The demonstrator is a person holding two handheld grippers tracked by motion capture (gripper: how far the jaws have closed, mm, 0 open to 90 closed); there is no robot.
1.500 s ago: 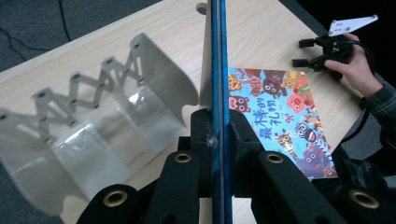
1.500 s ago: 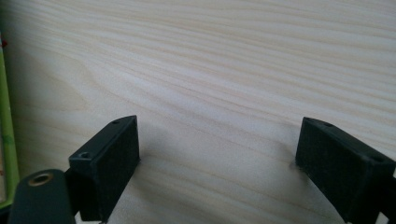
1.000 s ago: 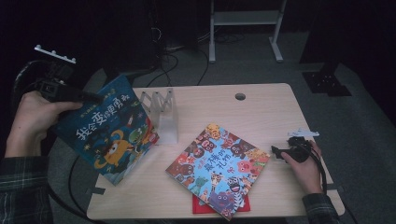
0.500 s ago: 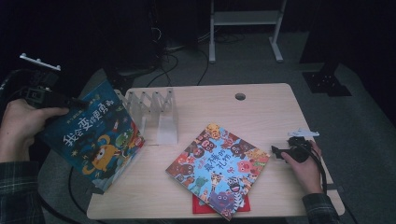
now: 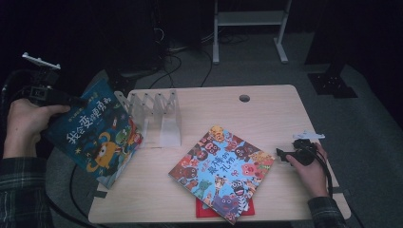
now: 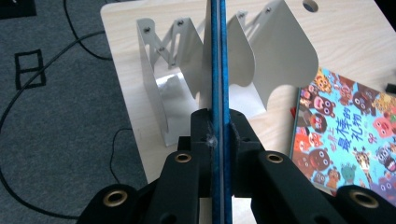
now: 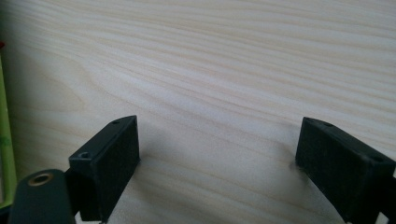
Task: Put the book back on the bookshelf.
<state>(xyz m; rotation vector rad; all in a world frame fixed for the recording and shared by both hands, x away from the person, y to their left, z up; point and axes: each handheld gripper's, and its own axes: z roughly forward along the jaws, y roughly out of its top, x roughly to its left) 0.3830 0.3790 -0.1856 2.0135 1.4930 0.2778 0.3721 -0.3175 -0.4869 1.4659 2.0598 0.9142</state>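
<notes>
We had the blue picture book (image 5: 97, 130) pinched by its edge in the left gripper (image 6: 217, 126), the jaws pressed hard against both covers. In the high view it hung tilted off the left edge of the table (image 5: 266, 107), just beside the white metal book rack (image 5: 154, 116), its lower corner over the table's near-left part. In the left gripper view the book's edge ran straight up the middle, roughly in line with a gap between 2 of the rack's dividers (image 6: 280, 42).

As we judged it, the step in hand was to stand this book in the rack. To do that well, we needed to bring the book upright first, since it leaned toward the person. We then had to line its lower edge up with 1 slot, not across a divider, because the thin plates could catch a cover and fold it. We judged a slow descent best, with the grip kept firm until the bottom edge rested on the rack's base. Letting go early would likely have let the book tip against the dividers or slide off the table's side.

The right gripper (image 7: 217, 154) rested low over bare wood at the right, its jaws spread wide with nothing between them. A second colourful book (image 5: 222, 172) lay flat near the table's front on top of a red one (image 5: 202, 210), well apart from the rack. We thought the free gripper could steady the rack if it shifted.
</notes>
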